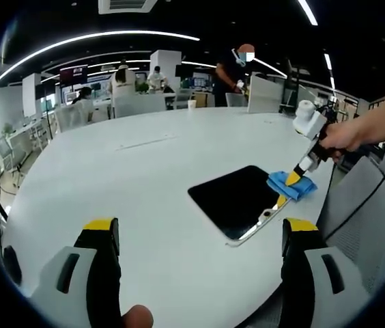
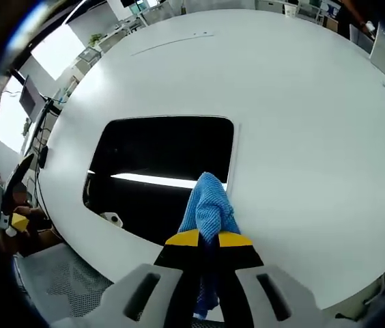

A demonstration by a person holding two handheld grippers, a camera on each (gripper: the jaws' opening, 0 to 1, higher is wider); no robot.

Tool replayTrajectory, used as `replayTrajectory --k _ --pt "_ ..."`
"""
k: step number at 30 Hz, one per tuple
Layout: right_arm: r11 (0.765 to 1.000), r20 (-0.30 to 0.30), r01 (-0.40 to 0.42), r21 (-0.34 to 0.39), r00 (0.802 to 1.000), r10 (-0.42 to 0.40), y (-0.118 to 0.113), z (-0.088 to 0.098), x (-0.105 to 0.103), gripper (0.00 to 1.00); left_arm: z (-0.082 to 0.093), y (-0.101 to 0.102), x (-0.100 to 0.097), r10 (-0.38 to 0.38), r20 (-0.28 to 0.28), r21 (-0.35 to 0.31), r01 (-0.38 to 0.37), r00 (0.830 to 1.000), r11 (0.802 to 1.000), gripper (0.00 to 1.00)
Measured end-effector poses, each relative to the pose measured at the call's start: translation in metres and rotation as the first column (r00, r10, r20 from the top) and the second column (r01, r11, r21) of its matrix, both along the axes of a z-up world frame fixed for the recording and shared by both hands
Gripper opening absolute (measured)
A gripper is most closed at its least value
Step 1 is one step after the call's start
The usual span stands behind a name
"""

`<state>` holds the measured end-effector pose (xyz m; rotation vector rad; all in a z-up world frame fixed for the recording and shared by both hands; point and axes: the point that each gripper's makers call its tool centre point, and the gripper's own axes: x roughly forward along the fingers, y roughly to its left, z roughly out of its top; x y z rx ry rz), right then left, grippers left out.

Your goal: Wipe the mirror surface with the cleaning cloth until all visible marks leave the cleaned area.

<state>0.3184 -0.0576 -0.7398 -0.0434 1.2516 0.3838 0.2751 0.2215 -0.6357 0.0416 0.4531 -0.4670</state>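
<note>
A dark rectangular mirror lies flat on the white table, near its right edge. In the right gripper view the mirror reflects a ceiling light strip. A blue cleaning cloth rests at the mirror's far right corner. My right gripper is shut on the cloth, held by a person's hand. From the right gripper's own camera its jaws pinch the blue cloth over the mirror's near edge. My left gripper stands open above the table, short of the mirror, with nothing between its jaws.
A paper cup stands at the table's far side. Office chairs, desks and people fill the background beyond the table. A grey mesh chair sits by the table's right edge. A cable hangs from the right gripper.
</note>
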Motion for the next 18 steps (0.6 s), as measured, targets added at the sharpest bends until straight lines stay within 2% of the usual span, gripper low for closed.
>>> replayTrajectory --k 9,18 --pt "1.000 -0.011 -0.008 0.005 1.000 0.008 0.009 -0.004 0.001 0.01 -0.002 0.001 0.000 -0.001 -0.004 0.003 0.001 1.000 1.000 0.98" --pt "0.999 -0.024 -0.026 0.022 0.999 0.026 0.029 -0.002 0.000 0.01 -0.003 0.002 0.000 -0.007 -0.009 0.006 0.007 1.000 1.000 0.98"
